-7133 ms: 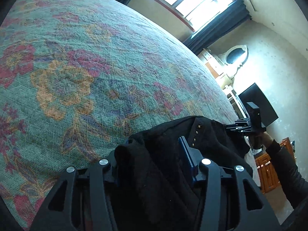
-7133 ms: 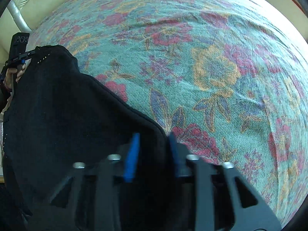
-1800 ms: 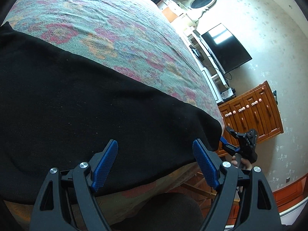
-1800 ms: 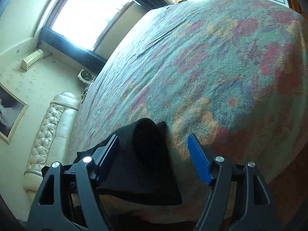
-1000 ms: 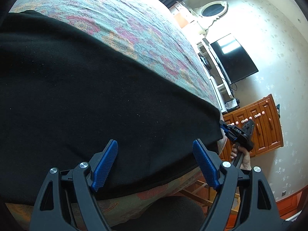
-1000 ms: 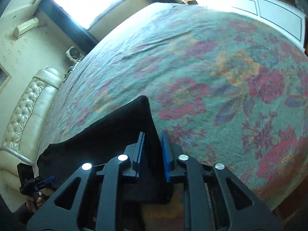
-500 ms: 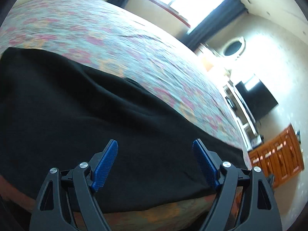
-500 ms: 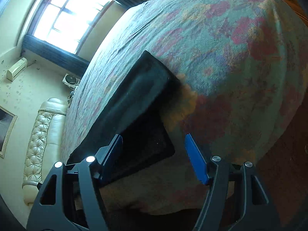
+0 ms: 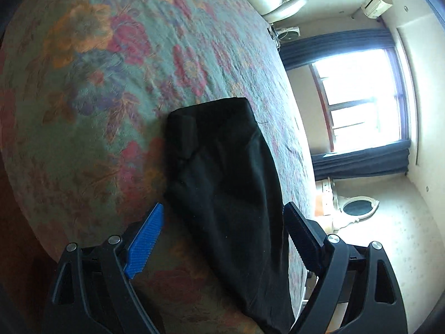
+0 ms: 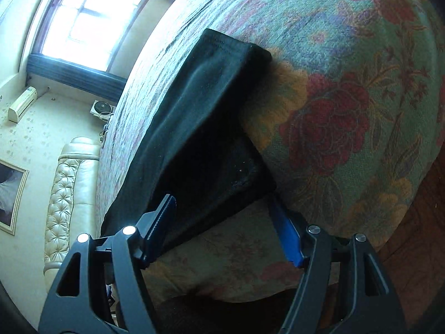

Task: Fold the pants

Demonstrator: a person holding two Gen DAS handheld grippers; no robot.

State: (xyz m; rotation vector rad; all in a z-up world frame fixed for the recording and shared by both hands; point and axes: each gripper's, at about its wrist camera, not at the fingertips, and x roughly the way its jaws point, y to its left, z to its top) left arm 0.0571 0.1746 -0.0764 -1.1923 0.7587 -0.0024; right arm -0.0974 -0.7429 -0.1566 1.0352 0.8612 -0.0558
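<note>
Pants [image 9: 222, 183]: we find the black pants folded into a long strip, lying flat on the floral bedspread [image 9: 83, 83] near the bed's edge.
Left gripper [image 9: 224, 235]: jaws wide and opening — the strip lies beyond the gap, pads clear of it.
Right gripper [image 10: 224, 224]: jaws apart — we see the strip's end beyond them, nothing clamped.
Surroundings: window [image 9: 361, 100] and headboard [image 10: 69, 194] in view.

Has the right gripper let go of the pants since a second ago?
Yes. The right gripper was clamped on the black pants; now its pads stand apart, the corner lying loose on the floral bedspread.
</note>
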